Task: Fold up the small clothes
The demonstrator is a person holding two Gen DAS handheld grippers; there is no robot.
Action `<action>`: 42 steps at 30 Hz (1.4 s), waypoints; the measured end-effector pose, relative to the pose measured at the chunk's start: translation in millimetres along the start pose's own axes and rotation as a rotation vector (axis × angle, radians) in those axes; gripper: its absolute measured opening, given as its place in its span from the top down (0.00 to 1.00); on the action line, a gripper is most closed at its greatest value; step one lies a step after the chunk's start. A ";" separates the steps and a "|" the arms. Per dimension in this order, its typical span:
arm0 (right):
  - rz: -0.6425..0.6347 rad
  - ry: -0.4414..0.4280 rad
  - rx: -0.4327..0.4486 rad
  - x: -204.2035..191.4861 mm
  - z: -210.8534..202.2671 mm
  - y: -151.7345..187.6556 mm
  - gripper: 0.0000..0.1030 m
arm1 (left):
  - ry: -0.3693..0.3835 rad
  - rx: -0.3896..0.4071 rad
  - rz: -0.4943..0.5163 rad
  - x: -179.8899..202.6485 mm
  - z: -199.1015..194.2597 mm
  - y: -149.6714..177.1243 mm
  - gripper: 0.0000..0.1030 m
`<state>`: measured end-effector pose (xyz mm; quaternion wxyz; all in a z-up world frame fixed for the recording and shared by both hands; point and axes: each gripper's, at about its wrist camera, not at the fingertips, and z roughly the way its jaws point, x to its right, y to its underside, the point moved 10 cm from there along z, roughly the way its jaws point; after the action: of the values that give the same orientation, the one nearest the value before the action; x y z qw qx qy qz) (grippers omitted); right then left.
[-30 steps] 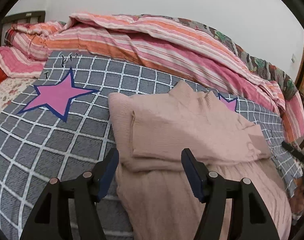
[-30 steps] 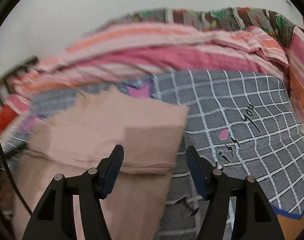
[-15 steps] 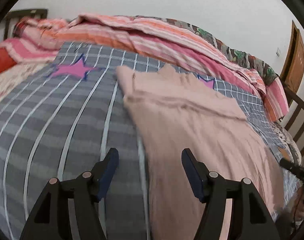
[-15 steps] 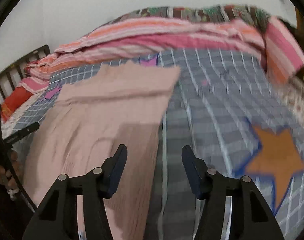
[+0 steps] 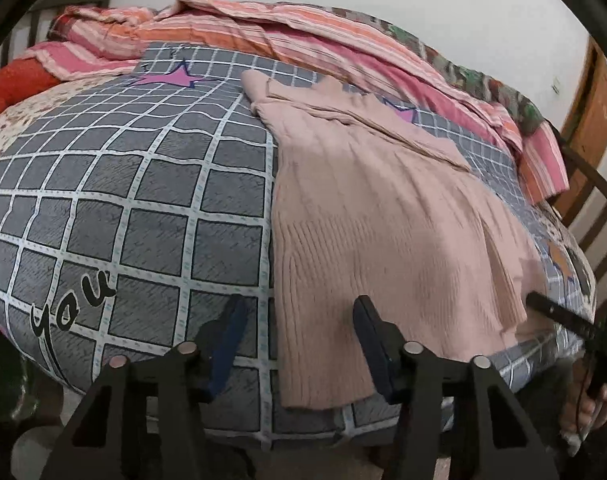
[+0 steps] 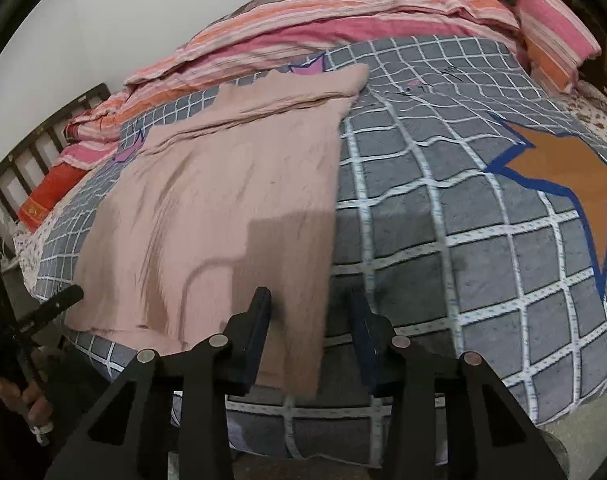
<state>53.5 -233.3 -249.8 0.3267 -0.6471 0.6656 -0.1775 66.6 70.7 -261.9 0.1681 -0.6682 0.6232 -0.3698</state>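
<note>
A pale pink ribbed knit garment [image 5: 383, 216] lies flat on the grey checked bedspread [image 5: 143, 184], its sleeves folded across the far end and its hem hanging at the bed's near edge. My left gripper [image 5: 297, 340] is open and empty, its jaws either side of the hem's left corner. In the right wrist view the same garment [image 6: 223, 208] lies left of centre. My right gripper [image 6: 309, 328] is open and empty, its jaws either side of the hem's right corner.
A striped pink and orange duvet [image 5: 303, 36] is heaped along the far side of the bed. A red pillow [image 5: 11, 88] and dark headboard [image 6: 35, 148] lie at one end. A wooden chair [image 5: 595, 200] stands at the other. The bedspread [image 6: 463, 220] drops off just below both grippers.
Both grippers have pulled back from the folded sleeve end to the hem at the bed's near edge. They stayed open. The garment has not moved.
</note>
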 end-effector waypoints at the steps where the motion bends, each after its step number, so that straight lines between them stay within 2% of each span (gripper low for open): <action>1: -0.005 0.000 0.001 -2.2 2.0 0.1 0.63 | 0.016 -0.014 -0.014 1.7 1.6 1.5 0.71; 2: -0.006 0.003 -0.001 -3.9 4.6 0.0 0.66 | 0.038 -0.030 -0.033 5.0 5.1 0.5 0.77; 3: -0.008 0.001 0.000 -6.2 6.4 0.1 0.81 | 0.047 -0.038 -0.052 6.4 7.8 -0.6 0.92; 4: -0.012 -0.012 0.002 -8.6 7.1 0.3 0.95 | 0.042 -0.047 -0.051 6.1 9.8 -1.2 0.92; 5: -0.018 -0.031 -0.001 -10.8 6.9 0.4 0.95 | 0.039 -0.041 -0.038 4.6 7.9 -3.2 0.92; 8: 0.013 0.002 0.093 6.5 -18.9 -8.7 0.96 | 0.013 0.011 -0.062 -14.1 -8.4 -9.4 0.94; 11: 0.074 -0.001 0.075 24.1 -23.9 -3.6 0.96 | 0.076 -0.023 -0.104 -19.6 -8.7 -3.9 0.93; 14: 0.056 -0.011 0.022 15.4 -13.6 0.2 0.93 | 0.102 -0.053 -0.090 -11.0 -3.7 -0.5 0.92; 17: 0.060 -0.039 0.006 7.7 -8.4 -0.8 0.85 | 0.127 -0.121 -0.095 -2.9 4.7 8.4 0.78; 19: 0.063 -0.053 -0.017 6.7 -5.8 2.3 0.82 | 0.134 -0.110 -0.086 0.4 1.0 10.8 0.71; 21: 0.074 -0.079 -0.032 6.2 -6.4 7.5 0.82 | 0.146 -0.119 -0.087 4.0 -0.9 15.2 0.71; 24: 0.088 -0.101 -0.050 3.4 -5.5 11.9 0.82 | 0.138 -0.120 -0.098 7.9 -2.0 17.5 0.74; 25: 0.093 -0.104 -0.055 2.5 -4.3 11.7 0.86 | 0.138 -0.119 -0.103 8.1 -2.4 16.1 0.88; 26: 0.100 -0.106 -0.060 1.7 -2.7 11.3 0.90 | 0.135 -0.118 -0.111 7.7 -3.5 13.9 0.95; 27: 0.103 -0.111 -0.063 -0.1 -2.3 9.8 0.95 | 0.148 -0.113 -0.120 8.5 -6.4 10.6 0.94; 31: 0.084 -0.155 0.017 -10.2 -28.5 -7.1 0.95 | 0.251 -0.032 -0.150 14.6 -38.7 -14.8 0.94; 33: 0.081 -0.170 0.063 -13.4 -44.0 -20.1 0.95 | 0.275 0.014 -0.157 17.7 -55.8 -33.3 0.94; 38: 0.141 -0.231 0.160 -16.1 -72.6 -64.1 0.95 | 0.276 0.107 -0.160 21.6 -78.3 -79.8 0.94; 42: 0.160 -0.247 0.210 -18.0 -78.5 -93.9 0.95 | 0.255 0.162 -0.184 18.2 -79.0 -116.2 0.94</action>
<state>70.5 -239.7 -127.4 0.4851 -0.5713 0.6474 -0.1386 92.5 91.3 -124.1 0.1064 -0.6544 0.5440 -0.5143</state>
